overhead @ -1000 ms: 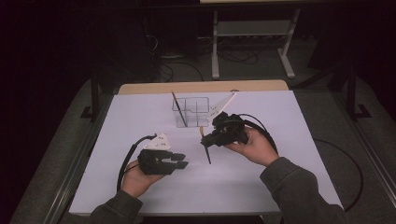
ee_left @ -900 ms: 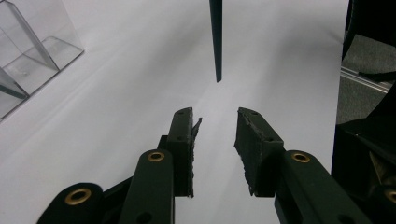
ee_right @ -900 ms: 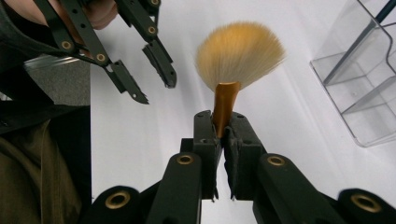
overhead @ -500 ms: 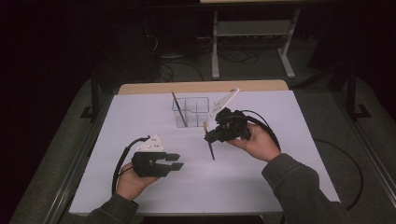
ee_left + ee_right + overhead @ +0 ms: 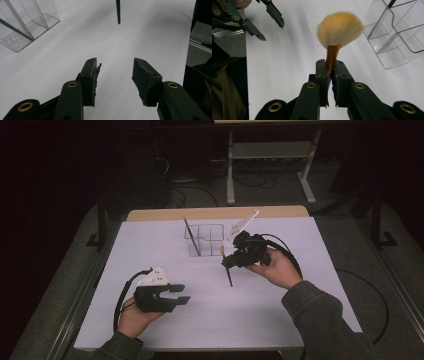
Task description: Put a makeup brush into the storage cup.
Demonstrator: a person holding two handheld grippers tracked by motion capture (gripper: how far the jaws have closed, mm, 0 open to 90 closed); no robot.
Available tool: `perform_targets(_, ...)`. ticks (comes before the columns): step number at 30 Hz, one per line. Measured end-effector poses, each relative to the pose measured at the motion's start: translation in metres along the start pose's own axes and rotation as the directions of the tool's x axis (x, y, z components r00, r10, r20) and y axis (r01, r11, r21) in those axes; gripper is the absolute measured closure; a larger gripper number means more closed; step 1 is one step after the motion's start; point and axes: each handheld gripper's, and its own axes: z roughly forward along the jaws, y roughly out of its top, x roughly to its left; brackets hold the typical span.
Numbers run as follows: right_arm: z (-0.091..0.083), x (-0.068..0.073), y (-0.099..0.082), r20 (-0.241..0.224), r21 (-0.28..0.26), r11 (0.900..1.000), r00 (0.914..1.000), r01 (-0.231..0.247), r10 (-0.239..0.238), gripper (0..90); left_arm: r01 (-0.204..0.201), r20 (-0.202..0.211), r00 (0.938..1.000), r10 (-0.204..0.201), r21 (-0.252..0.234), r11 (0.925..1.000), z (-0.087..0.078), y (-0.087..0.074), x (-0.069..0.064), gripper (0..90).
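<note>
brush (image 5: 339,27) in transit: the right gripper (image 5: 331,67) clamps a fan brush by its gold ferrule, pale bristles up and dark handle (image 5: 228,273) angled down toward the white table (image 5: 280,320), just beside the clear divided organizer (image 5: 206,239) that already holds one thin dark brush (image 5: 191,236). the left gripper (image 5: 115,71) rests low near the table's front-left, its jaws part-way apart with nothing between them, having just been opening. risks from here: the narrow hold on a smooth ferrule may let the brush pivot or slip, and a long handle steered in at a slant could catch the light organizer's wall and tip or shove it.
</note>
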Motion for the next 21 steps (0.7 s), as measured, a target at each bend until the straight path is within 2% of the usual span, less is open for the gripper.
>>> perform_targets(5, -0.006, -0.006, 0.004, 0.019, 0.002, 1.0000, 0.9998, -0.009, 0.009, 82.9, 0.012, -0.005, 0.9999, -0.012, -0.004, 0.9999, -0.002, -0.004, 0.000, 50.2)
perform_targets(13, -0.009, -0.015, 0.012, 0.045, 0.002, 1.0000, 0.9990, -0.004, 0.004, 82.9, 0.002, -0.017, 0.9999, -0.002, 0.006, 1.0000, -0.007, -0.008, 0.000, 47.8)
perform_targets(21, -0.012, -0.024, 0.022, 0.064, -0.001, 1.0000, 0.9979, -0.008, 0.008, 82.9, 0.010, -0.033, 0.9994, -0.011, -0.015, 0.9998, -0.015, -0.011, 0.001, 46.5)
